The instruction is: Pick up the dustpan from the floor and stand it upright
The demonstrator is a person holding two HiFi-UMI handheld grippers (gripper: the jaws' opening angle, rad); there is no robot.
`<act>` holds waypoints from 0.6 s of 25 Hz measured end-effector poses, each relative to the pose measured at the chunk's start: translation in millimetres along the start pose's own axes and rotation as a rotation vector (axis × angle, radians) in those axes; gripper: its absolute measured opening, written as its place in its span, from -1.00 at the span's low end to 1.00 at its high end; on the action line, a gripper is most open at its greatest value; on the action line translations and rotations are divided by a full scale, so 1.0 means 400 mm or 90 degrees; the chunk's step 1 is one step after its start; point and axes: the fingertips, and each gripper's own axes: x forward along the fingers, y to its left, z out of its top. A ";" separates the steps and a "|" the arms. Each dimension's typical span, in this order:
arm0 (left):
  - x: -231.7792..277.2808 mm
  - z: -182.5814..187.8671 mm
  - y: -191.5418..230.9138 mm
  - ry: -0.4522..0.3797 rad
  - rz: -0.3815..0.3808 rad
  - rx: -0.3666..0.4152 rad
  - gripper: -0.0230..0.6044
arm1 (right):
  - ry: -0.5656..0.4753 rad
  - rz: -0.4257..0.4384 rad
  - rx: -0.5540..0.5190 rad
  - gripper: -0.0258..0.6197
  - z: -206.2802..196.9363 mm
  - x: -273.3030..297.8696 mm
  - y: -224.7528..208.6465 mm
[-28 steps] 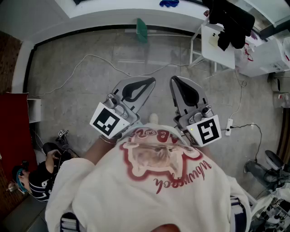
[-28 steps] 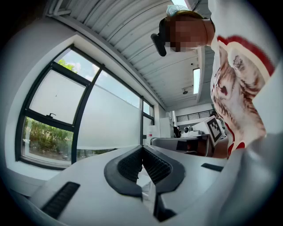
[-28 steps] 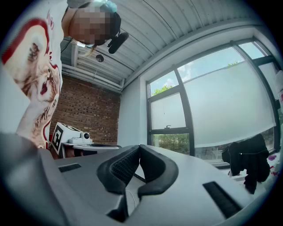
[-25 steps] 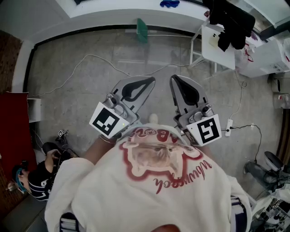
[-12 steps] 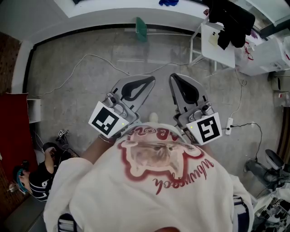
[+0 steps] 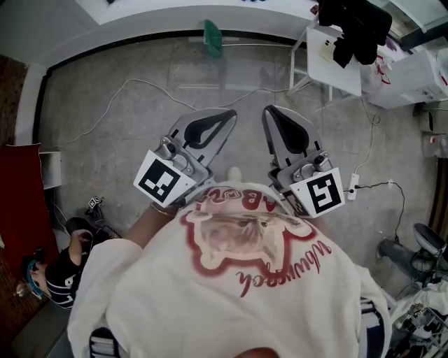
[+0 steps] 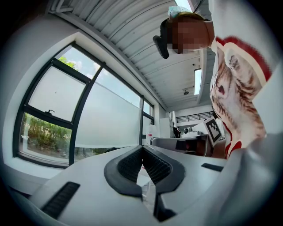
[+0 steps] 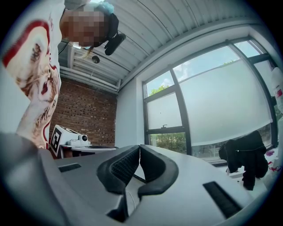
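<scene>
- The left gripper has its jaws closed together, with nothing between them.
- The right gripper is closed too and holds nothing.
- The green dustpan is at the far edge of the floor, by the white wall, well apart from both grippers.

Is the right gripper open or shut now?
Shut. The right gripper holds nothing; in its own view the black pads meet at their tips.

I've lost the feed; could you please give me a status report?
Left gripper, right gripper: shut, empty. Likely dustpan, green, by far wall. White cable on floor between.
</scene>
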 end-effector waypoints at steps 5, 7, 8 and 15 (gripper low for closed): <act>0.045 0.003 -0.004 -0.011 0.013 0.006 -0.87 | -0.007 -0.001 0.012 -0.84 0.001 -0.018 -0.052; 0.061 0.000 0.001 -0.011 0.025 0.012 -0.86 | -0.009 0.005 0.012 -0.84 0.000 -0.022 -0.072; 0.068 -0.003 0.006 -0.010 0.035 0.016 -0.87 | -0.010 0.008 0.014 -0.84 0.000 -0.023 -0.081; 0.091 -0.035 0.059 0.014 0.069 0.007 -0.87 | 0.026 0.024 0.000 -0.84 -0.066 -0.022 -0.142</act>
